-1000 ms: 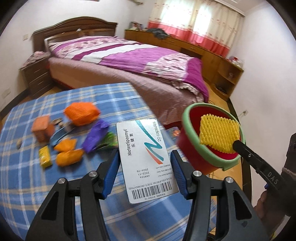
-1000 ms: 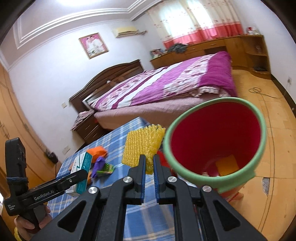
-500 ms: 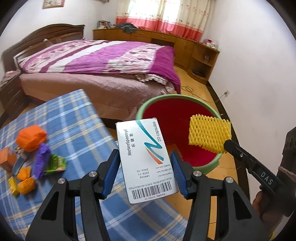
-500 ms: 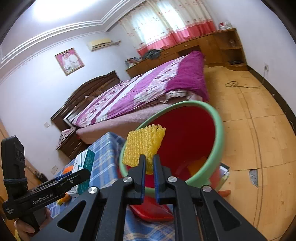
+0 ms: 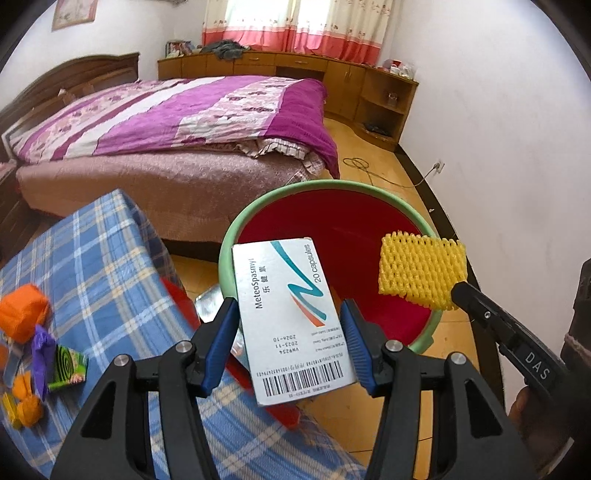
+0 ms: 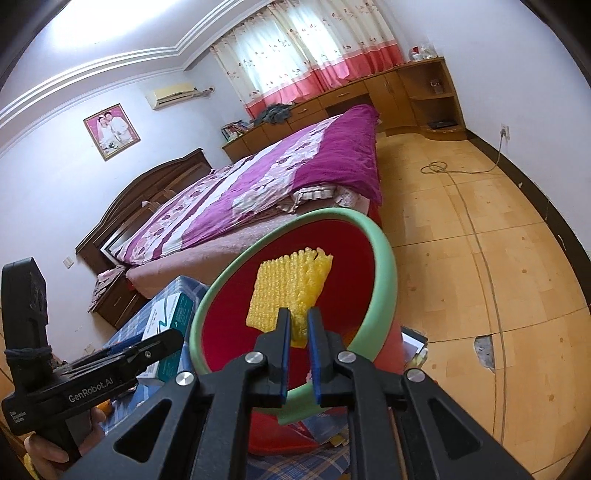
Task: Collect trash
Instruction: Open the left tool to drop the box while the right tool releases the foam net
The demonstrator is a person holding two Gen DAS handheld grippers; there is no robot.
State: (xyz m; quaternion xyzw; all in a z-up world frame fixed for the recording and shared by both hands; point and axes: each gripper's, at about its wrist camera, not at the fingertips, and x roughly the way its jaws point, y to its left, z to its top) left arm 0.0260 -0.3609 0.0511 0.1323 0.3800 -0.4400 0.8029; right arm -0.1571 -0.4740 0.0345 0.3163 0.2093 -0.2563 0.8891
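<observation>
While both grippers hang over red bin [image 5: 332, 221] mid-frame: left gripper [image 5: 288, 347] pinches stiff, light pill box [image 5: 291, 317] by edges; right gripper [image 6: 297, 345] squeezes squishy yellow foam net [image 6: 288, 291], jaws barely easing.

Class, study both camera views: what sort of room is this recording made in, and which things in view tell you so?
Most likely a home bedroom. A wide bed with a purple and pink floral quilt and dark wooden headboard fills the room, a framed portrait hangs on the wall, and low wooden cabinets run under red and white curtains.
</observation>
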